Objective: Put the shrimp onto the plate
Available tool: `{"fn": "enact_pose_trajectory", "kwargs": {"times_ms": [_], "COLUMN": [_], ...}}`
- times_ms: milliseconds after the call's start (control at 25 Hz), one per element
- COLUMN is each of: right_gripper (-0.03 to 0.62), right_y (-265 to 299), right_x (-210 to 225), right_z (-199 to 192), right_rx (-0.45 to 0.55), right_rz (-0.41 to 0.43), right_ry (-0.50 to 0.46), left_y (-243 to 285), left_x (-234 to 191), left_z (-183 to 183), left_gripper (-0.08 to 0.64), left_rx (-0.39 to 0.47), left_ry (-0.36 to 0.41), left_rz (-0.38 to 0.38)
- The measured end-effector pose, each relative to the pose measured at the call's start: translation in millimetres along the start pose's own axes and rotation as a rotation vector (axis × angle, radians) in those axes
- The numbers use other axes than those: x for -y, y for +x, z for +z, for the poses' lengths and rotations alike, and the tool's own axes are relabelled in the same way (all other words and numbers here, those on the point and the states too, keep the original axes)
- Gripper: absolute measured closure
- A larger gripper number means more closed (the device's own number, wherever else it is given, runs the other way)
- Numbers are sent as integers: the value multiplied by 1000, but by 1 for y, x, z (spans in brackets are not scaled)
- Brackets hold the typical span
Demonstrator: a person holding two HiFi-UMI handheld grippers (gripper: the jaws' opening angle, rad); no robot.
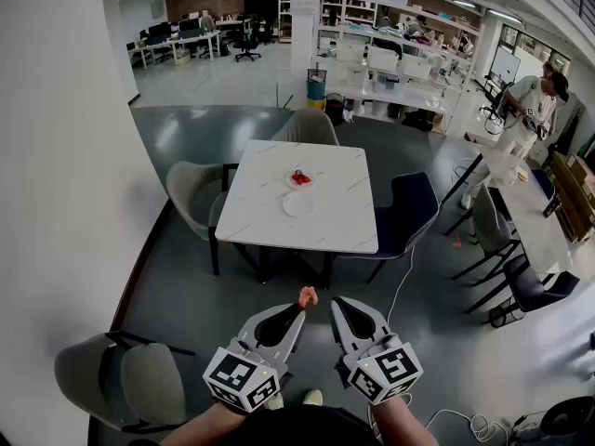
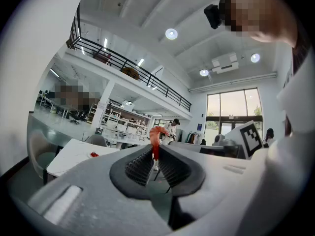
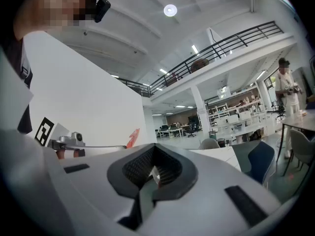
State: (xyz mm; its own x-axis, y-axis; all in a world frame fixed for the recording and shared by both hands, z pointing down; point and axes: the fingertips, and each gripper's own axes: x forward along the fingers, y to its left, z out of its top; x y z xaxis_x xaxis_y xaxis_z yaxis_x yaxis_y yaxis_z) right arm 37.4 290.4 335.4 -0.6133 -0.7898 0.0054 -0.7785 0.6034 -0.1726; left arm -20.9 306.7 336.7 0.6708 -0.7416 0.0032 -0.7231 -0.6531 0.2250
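A pink-red shrimp point(image 1: 307, 295) sticks up from the tips of my left gripper point(image 1: 299, 310), which is shut on it; in the left gripper view the shrimp point(image 2: 156, 135) stands upright between the ribbed pads point(image 2: 139, 165). My right gripper point(image 1: 344, 308) is beside it, shut and empty. Both are held low over the floor, well short of the white marble table point(image 1: 265, 221). On the table lie an empty white plate point(image 1: 299, 204) and, just beyond it, a plate with red shrimp point(image 1: 299, 179). In the right gripper view, the held shrimp's tail point(image 3: 133, 137) shows at the left.
Grey chairs point(image 1: 191, 193) stand at the table's left and far side, a dark blue chair point(image 1: 409, 207) at its right. A grey chair point(image 1: 121, 379) is close on my left by the white wall. A person point(image 1: 530, 105) stands far right near other tables.
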Motion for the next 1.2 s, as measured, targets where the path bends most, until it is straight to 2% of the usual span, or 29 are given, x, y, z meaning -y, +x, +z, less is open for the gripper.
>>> {"fn": "enact_pose_trajectory", "kwargs": {"times_ms": [480, 680, 1200], "right_gripper": [591, 589, 589], "right_y": [-13, -16, -16], "right_x": [9, 8, 35], "right_z": [-1, 0, -1], "right_rx": [-10, 7, 40], "right_rz": [0, 47, 66], "right_ry": [-4, 25, 61], "left_y": [8, 11, 30], "left_x": [15, 20, 5], "left_z": [-8, -10, -11], "left_gripper": [517, 517, 517], "left_rx": [-3, -7, -15], "left_ry": [-9, -3, 45], "left_rz": [-2, 4, 69]}}
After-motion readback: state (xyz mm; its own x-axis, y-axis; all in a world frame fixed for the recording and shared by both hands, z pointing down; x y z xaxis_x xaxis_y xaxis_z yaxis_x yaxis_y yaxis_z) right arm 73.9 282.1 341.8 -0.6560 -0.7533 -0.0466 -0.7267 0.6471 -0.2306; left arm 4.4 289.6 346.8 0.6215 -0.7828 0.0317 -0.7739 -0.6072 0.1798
